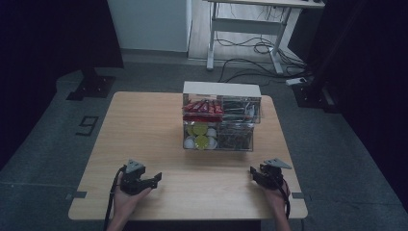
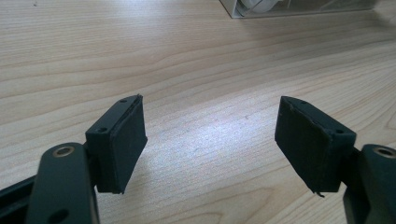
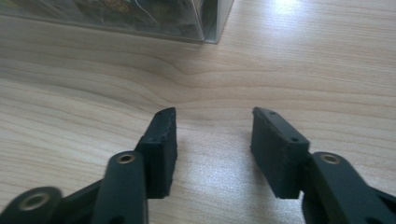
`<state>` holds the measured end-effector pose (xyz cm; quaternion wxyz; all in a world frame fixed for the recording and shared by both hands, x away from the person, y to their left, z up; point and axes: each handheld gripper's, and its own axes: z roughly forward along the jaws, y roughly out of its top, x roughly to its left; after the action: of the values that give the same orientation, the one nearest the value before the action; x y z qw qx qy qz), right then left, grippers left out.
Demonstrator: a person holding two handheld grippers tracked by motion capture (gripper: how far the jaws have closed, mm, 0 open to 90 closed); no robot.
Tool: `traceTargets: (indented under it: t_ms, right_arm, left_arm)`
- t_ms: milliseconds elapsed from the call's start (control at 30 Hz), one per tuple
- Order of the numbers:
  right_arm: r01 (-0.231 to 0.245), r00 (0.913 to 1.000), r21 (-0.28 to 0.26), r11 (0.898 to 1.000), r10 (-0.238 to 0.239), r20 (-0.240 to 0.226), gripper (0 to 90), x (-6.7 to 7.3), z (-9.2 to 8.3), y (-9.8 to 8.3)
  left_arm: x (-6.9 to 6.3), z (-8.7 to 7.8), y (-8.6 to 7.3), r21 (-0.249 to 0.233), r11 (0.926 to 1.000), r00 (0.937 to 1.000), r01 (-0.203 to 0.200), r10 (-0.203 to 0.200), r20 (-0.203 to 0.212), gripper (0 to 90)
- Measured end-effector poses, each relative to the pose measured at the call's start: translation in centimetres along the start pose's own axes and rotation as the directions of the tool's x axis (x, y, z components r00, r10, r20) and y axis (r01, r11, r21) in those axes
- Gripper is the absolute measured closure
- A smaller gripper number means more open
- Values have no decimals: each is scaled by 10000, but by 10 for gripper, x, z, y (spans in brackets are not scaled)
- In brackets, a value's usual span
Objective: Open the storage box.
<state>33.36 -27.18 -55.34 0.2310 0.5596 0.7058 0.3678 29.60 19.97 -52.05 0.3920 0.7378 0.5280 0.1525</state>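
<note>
Resting low on the tabletop (image 1: 144, 125), the left tongs (image 1: 155, 179) and right tongs (image 1: 254, 171) are being held wide open and empty. The clear two-tier organizer (image 1: 219, 122) is being faced mid-table, well ahead between them, the right tongs nearer.

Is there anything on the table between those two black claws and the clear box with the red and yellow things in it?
Nothing visible. Bare wood lies between the left gripper, the right gripper and the clear box at the middle of the table. Both grippers are open and empty, near the front edge.
</note>
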Motion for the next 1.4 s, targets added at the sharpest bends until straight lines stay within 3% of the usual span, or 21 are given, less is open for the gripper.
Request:
traceTargets:
  t_ms: [133, 233, 400, 500, 833, 1400]
  right_arm:
    - [-26, 10000, -143, 9999, 25, -76, 610, -1, -3, 0]
    - [-2, 9999, -533, 9986, -7, -156, 707, -3, -11, 3]
    - [50, 9995, -1014, 9948, -81, -302, 790, -5, -21, 5]
    - [51, 9976, -1315, 9913, -142, -682, 852, -8, -30, 6]
    - [-128, 9951, -1771, 9841, -48, -988, 894, -9, -41, 11]
    - [-120, 9876, -2384, 9711, -258, -1550, 896, 5, -55, 26]
  left_arm:
    - [0, -1, 0, -23, 10000, 10000, -1, 1, -25, 249]
    - [1, -3, 1, -99, 9999, 10000, 25, -25, -24, 249]
    - [1, -5, 2, -138, 9999, 10000, 16, -16, -14, 249]
    - [2, -7, 3, -183, 9998, 10000, 51, -51, -28, 250]
    - [1, -5, 2, -166, 9999, 10000, 16, -17, -65, 256]
    - [-2, -1, 1, -20, 10000, 10000, -55, 55, 11, 256]
